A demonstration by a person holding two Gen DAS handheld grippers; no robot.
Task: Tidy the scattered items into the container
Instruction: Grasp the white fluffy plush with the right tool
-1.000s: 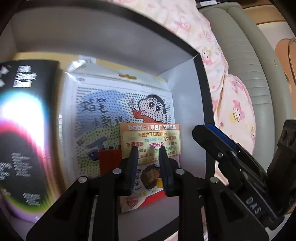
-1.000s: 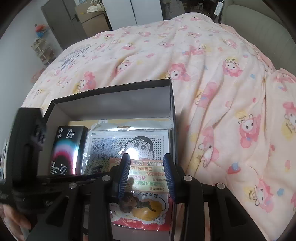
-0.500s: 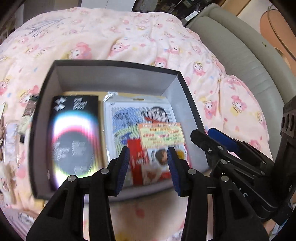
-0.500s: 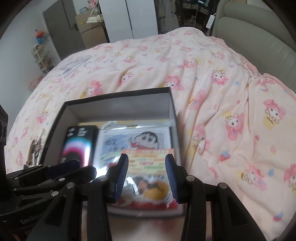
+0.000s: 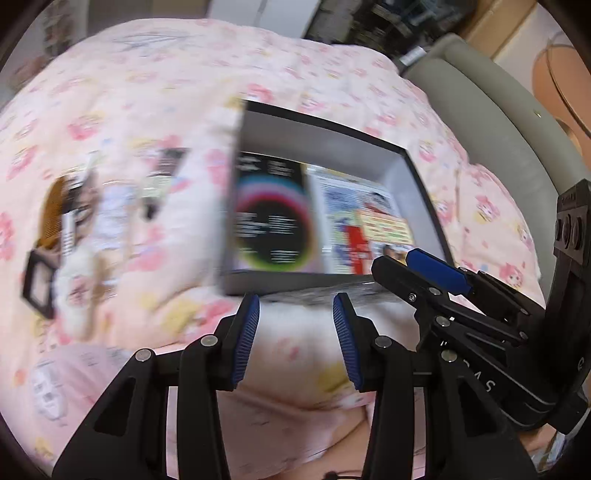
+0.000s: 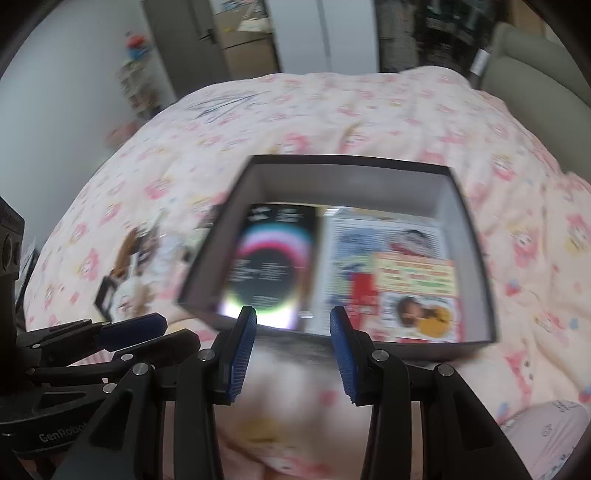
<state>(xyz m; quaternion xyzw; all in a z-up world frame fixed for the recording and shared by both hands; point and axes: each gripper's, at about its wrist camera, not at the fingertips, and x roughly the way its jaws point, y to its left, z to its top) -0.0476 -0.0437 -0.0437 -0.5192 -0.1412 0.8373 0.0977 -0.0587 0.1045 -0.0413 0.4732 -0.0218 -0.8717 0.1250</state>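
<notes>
I am in a home bedroom: a bed (image 6: 369,110) under a pink cartoon-print quilt (image 5: 147,92), a padded grey headboard (image 5: 491,122), a door (image 6: 177,40) and white wardrobe (image 6: 325,33) behind.

Open quilt (image 6: 369,110) around box (image 6: 351,173); loose items (image 6: 129,266) cluttering its left approach.

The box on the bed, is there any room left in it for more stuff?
Some. The dark grey cardboard box has a bare strip along its far wall, behind the black packet with the rainbow ring and the cartoon sheet. The near half is crowded. Left of the box, scattered small items lie on the pink quilt.
</notes>
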